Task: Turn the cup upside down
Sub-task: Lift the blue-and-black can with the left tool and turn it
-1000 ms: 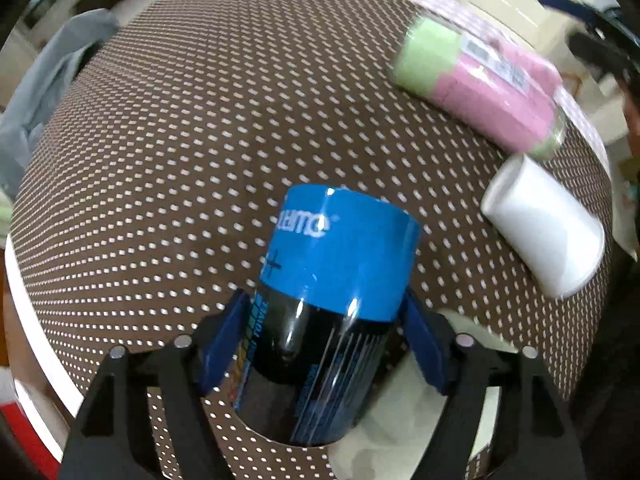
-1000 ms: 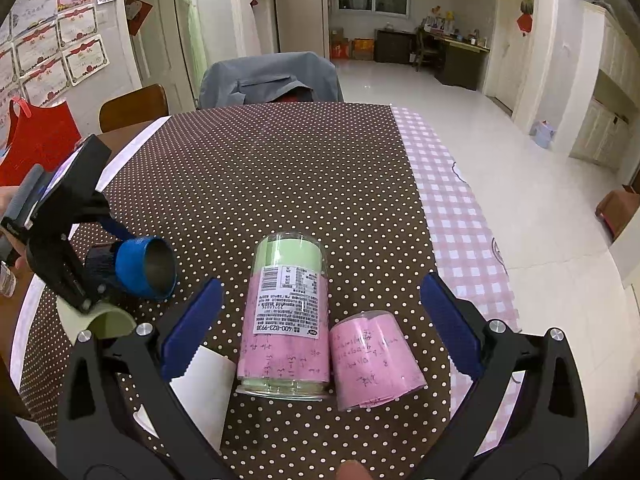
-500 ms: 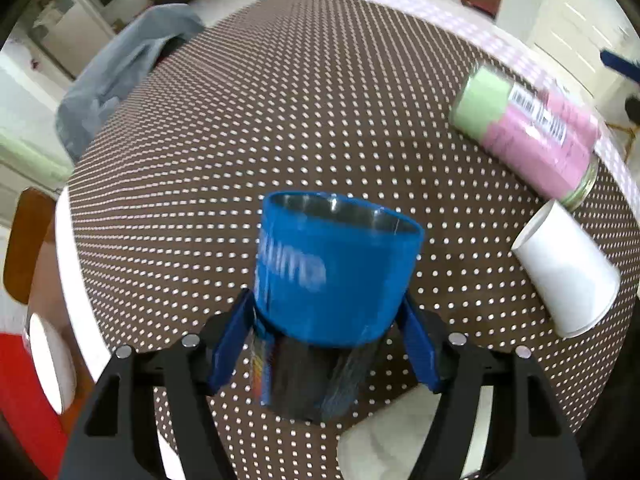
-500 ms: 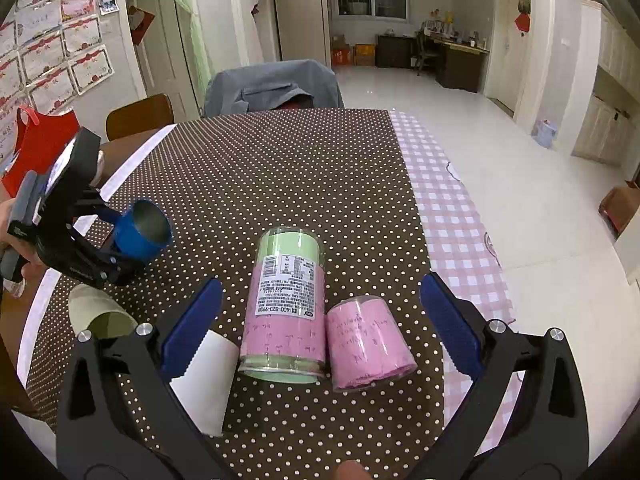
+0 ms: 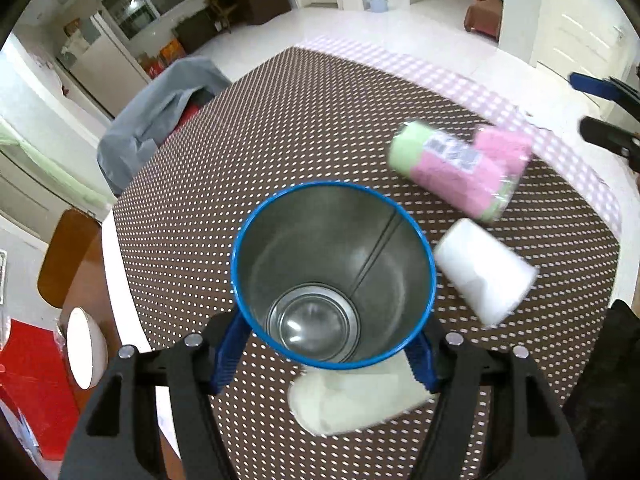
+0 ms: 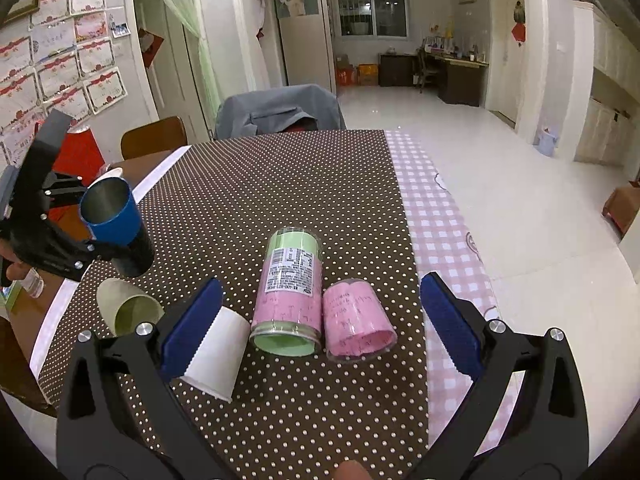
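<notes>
Clearly, the blue metal cup [image 5: 334, 276] sits pinched between the blue pads of the left gripper [image 5: 326, 354], held off the polka-dot tablecloth [image 5: 280, 128] with its mouth facing the left wrist camera; the bare steel inside holds nothing. From the right wrist view the same cup [image 6: 114, 224] appears at 9 o'clock, tilted with its open end up and toward the wall, its black lower half partly masked by the left gripper [image 6: 86, 236].

Below the cup, at 6 o'clock in the left view, a pale green paper cup [image 5: 352, 400] lies on its side, half hidden by the metal cup. A white paper cup [image 5: 486, 272] lies on its side at 3 o'clock, blurred. Toward 2 o'clock a clear tube of pink and green cloths [image 5: 448, 164] lies flat, with a shorter pink tube [image 5: 506, 152] just beside it; both are smeared by motion and the label is unreadable there.

The right gripper [image 6: 318, 318] hangs low over the near table edge, its jaws spread wide, pointing along the table with both tubes between its fingers in view. One finger covers part of the white cup. At 12 o'clock a chair draped in grey cloth [image 6: 280, 108] stands at the far end.
</notes>
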The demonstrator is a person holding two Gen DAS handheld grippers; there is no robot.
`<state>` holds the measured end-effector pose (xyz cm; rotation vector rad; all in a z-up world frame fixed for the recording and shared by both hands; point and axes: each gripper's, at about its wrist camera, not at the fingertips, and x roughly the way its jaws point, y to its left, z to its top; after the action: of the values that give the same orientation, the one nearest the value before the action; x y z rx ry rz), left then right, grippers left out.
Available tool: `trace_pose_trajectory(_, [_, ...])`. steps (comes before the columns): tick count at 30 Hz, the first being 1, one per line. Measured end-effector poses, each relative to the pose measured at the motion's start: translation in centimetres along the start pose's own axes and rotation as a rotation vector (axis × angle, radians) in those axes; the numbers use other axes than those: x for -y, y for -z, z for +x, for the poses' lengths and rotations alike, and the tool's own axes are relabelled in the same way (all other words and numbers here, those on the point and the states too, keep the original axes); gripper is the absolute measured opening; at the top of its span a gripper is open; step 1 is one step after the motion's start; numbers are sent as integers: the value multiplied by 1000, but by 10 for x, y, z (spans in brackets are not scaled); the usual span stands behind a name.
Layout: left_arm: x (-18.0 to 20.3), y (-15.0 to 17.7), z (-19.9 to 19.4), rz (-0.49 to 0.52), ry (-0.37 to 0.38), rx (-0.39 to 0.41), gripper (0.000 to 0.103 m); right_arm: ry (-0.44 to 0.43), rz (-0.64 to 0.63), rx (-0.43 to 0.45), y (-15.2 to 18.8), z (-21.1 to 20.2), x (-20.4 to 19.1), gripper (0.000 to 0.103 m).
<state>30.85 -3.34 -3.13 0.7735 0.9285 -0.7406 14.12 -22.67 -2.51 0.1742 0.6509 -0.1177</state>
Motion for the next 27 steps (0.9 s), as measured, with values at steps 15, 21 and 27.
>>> trace_pose_trajectory(15, [127, 74, -51, 109, -52, -65, 67, -73, 5, 42, 49, -46, 17, 97])
trace_pose_trajectory(21, [175, 90, -22, 162, -25, -157, 67, -85, 26, 68, 77, -64, 30, 97])
trace_pose_trajectory(27, [207, 71, 4, 201, -53, -171, 67, -85, 54, 95, 98, -86, 48, 97])
